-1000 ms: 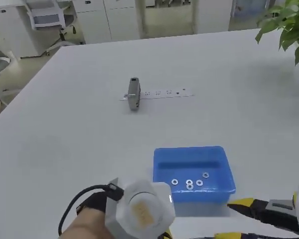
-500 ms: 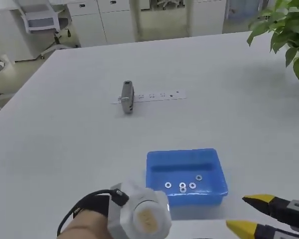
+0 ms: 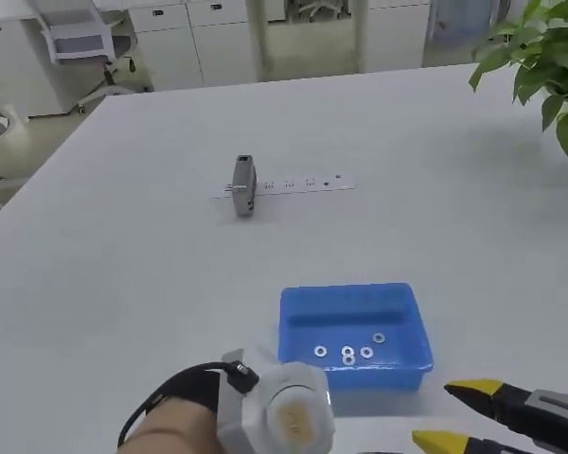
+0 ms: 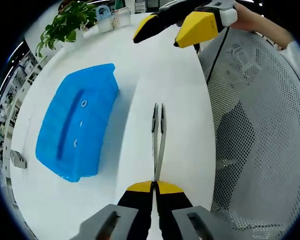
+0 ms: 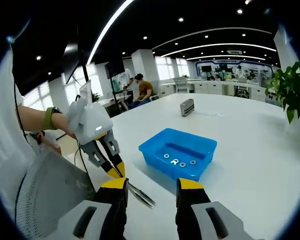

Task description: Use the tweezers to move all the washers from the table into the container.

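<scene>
A: L gripper [image 4: 155, 185], jaws?
B: Together, clamped on the butt end of the tweezers [image 4: 158, 135]. Thin, silvery, tips nearly closed, pointing fwd over the tabletop [image 3: 170, 265] by its near edge. Can't tell if the tips touch the surface.
A: R gripper [image 5: 152, 186]?
B: Jaws apart, nothing betw them. Yellow tips, black behind. Held over the near edge, toward the right.
A: And the container [image 3: 350, 307]?
B: Blue, rectangular, open top, sits flat close to the near edge, approx mid-width. Just beside the tweezers, not touching.
A: Where are the washers [image 3: 348, 353]?
B: Inside the container. Approx five small silvery rings w/ a centre hole, lying flat on the blue floor in a loose cluster toward its near wall.
A: Anything else?
B: White power strip [image 3: 298, 184] w/ a grey block [image 3: 244, 184] at its left end, toward the middle of the tabletop, well apart from the container. Plant [image 3: 540, 57] at the far right corner. Mesh chair back [image 4: 250, 125] off the near edge.
</scene>
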`<state>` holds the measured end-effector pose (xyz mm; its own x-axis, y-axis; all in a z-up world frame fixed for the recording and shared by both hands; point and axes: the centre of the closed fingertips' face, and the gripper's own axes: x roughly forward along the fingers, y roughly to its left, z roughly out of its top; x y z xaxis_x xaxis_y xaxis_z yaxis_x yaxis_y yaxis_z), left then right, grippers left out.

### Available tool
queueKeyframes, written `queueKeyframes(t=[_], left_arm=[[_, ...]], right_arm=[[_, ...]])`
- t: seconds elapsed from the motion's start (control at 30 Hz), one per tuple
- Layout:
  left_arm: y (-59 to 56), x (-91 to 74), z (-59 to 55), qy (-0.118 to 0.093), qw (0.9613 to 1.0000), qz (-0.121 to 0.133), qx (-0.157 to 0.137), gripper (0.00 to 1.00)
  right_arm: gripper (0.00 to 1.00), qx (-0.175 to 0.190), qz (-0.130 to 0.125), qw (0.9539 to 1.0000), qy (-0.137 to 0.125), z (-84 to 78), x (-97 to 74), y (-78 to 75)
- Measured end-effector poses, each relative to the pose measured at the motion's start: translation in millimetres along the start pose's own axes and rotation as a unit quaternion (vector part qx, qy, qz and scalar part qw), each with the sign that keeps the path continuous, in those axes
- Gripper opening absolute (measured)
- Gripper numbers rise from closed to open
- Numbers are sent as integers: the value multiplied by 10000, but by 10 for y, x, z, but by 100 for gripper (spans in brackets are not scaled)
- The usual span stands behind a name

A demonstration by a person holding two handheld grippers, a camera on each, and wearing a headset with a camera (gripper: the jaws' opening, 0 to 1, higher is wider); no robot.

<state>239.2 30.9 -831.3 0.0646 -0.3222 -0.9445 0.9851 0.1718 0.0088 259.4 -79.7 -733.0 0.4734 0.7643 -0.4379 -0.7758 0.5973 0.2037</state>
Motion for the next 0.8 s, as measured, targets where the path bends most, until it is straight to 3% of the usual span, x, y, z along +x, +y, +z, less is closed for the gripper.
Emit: queueKeyframes(t=[0.23, 0.33, 0.43, 0.47, 0.5, 0.6, 0.7, 0.73, 0.77, 0.8], left_arm=[[-26, -14, 9, -547, 9959, -125, -709, 3], [-73, -35, 25, -896, 9874, -256, -1278, 9], [-123, -65, 44, -1290, 9747, -331, -1798, 20], [-154, -85, 26, -1391, 9682, -356, -2047, 24], [-153, -98, 15, -1474, 9650, -329, -2144, 29], [-167, -162, -122, -1525, 9589, -110, -2391, 39], [-151, -277, -220, -1726, 9465, 204, -2720, 53], [-135, -350, -250, -1883, 9387, 364, -2866, 58], [-118, -399, -263, -1994, 9335, 458, -2945, 63], [-89, -485, -284, -2178, 9238, 642, -3082, 71]], right_arm=[[42, 79, 30, 10000, 31, -6, 23, 1], [48, 230, 137, 9996, 95, -45, 87, 36], [56, 255, 148, 9995, 135, -64, 124, 66], [58, 245, 148, 9995, 161, -71, 133, 81], [60, 239, 137, 9995, 182, -78, 137, 85], [64, 177, 60, 9996, 201, -84, 131, 66], [69, 171, -12, 9996, 211, -75, 114, 36], [70, 164, -22, 9996, 210, -72, 110, 30], [71, 133, -65, 9997, 211, -60, 94, 5], [71, 8, -117, 9998, 174, -32, 71, -28]])
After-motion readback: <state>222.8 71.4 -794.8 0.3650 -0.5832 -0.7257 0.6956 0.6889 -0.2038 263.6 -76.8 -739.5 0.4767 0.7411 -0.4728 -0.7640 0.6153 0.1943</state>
